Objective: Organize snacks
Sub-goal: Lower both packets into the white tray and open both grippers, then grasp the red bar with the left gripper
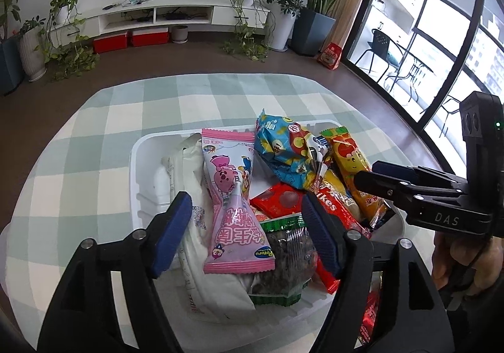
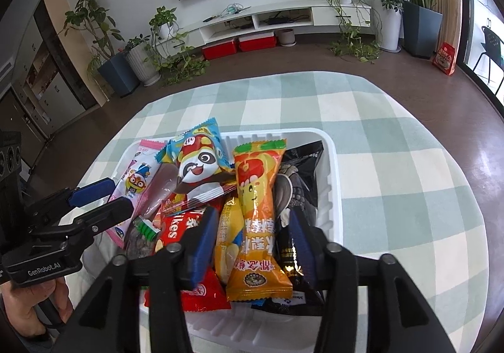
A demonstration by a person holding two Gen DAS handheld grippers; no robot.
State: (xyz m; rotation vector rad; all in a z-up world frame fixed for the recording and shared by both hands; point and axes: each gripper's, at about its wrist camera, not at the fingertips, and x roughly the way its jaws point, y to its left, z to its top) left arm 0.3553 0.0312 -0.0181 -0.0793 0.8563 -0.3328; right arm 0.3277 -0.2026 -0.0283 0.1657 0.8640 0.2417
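Over the tray (image 1: 135, 164) on my worktop (image 1: 94, 138), both claws, left (image 1: 249, 233) and right (image 2: 249, 242), hang released, gripping nothing; snacks (image 2: 258, 195) are all piled inside, so sorting looks nearly done.

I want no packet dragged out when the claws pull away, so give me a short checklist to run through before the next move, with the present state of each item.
1. Left claw open: ok; its blue pads stand apart from the pink cartoon snack packet between them.
2. Right claw open: ok; the orange fruit-print snack packet lies loose between its pads.
3. Both packets resting in the white plastic tray: ok.
4. Blue panda snack packet settled on the pile: ok.
5. Nothing hanging over the tray's rim: not ok; a white wrapper overlaps the near edge.
6. Tray flat on the green checked tablecloth: ok.
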